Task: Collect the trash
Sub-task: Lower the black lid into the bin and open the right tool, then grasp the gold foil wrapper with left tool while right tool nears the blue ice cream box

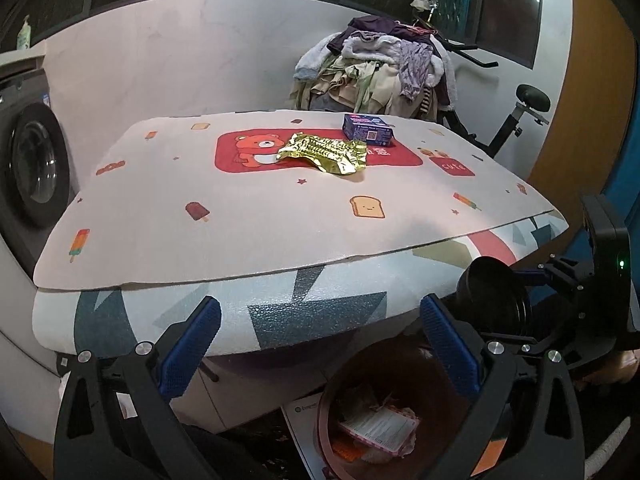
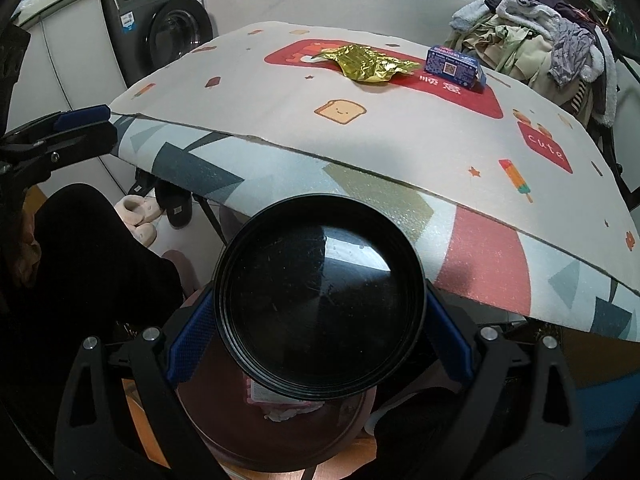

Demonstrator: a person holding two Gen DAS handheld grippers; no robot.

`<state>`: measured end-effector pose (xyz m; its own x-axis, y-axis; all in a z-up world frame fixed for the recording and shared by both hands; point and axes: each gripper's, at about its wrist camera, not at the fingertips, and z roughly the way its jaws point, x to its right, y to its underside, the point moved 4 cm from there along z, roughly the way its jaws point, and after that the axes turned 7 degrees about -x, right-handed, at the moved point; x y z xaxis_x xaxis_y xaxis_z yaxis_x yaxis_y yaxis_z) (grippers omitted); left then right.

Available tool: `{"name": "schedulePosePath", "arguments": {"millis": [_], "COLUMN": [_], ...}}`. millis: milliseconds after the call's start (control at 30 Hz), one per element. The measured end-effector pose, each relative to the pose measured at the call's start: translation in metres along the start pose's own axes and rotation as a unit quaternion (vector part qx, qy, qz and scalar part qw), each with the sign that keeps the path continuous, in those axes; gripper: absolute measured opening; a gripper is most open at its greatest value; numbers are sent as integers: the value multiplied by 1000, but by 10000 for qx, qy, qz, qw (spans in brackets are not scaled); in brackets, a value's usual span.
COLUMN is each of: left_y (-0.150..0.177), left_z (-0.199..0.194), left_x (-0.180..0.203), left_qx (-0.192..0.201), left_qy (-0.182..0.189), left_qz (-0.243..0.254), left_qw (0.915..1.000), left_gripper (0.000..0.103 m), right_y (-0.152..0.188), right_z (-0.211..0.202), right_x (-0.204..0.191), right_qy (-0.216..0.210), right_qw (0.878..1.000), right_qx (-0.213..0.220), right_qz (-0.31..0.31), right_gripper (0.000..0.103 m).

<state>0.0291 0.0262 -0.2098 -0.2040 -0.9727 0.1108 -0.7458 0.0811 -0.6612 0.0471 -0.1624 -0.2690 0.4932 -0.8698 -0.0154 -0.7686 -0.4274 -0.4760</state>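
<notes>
A crumpled gold foil wrapper (image 1: 324, 152) (image 2: 366, 63) and a small blue box (image 1: 367, 127) (image 2: 454, 67) lie on the far part of the table's pink mat (image 1: 248, 216) (image 2: 400, 132). My left gripper (image 1: 320, 344) is open and empty, low at the table's near edge above a brown trash bin (image 1: 332, 396) that holds paper trash. My right gripper (image 2: 320, 312) is shut on a round black container (image 2: 319, 296), held over the bin (image 2: 288, 440). In the left wrist view the container (image 1: 494, 300) and right gripper show at the right.
A washing machine (image 1: 36, 168) (image 2: 160, 28) stands left of the table. A pile of clothes (image 1: 380, 68) (image 2: 540, 48) sits behind the table on an exercise bike. Slippers (image 2: 140, 216) lie under the table.
</notes>
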Motion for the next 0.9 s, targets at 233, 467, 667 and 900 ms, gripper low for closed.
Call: {"name": "schedulePosePath", "arguments": {"millis": [233,467,667,900], "left_y": [0,0,0,0], "left_z": [0,1,1,1], "left_x": [-5,-4,-3,-3], "left_qx": [4,-41,-42,-41], "left_qy": [-49,-70,-71,-72], "left_qz": [-110,-45,-44,-45], "left_qw": [9999,10000,10000,10000], "left_gripper": [97,97,97,97], "right_y": [1,1,2,1], "right_z": [2,4,3,2], "right_x": [-3,1,7,11], "right_qy": [31,100,172,203], "right_qw": [10000,9999,9996,9992], "right_qx": [-63,-85,-78,-41], "right_qz": [-64,48,206,334], "right_gripper": [94,97,97,97]}}
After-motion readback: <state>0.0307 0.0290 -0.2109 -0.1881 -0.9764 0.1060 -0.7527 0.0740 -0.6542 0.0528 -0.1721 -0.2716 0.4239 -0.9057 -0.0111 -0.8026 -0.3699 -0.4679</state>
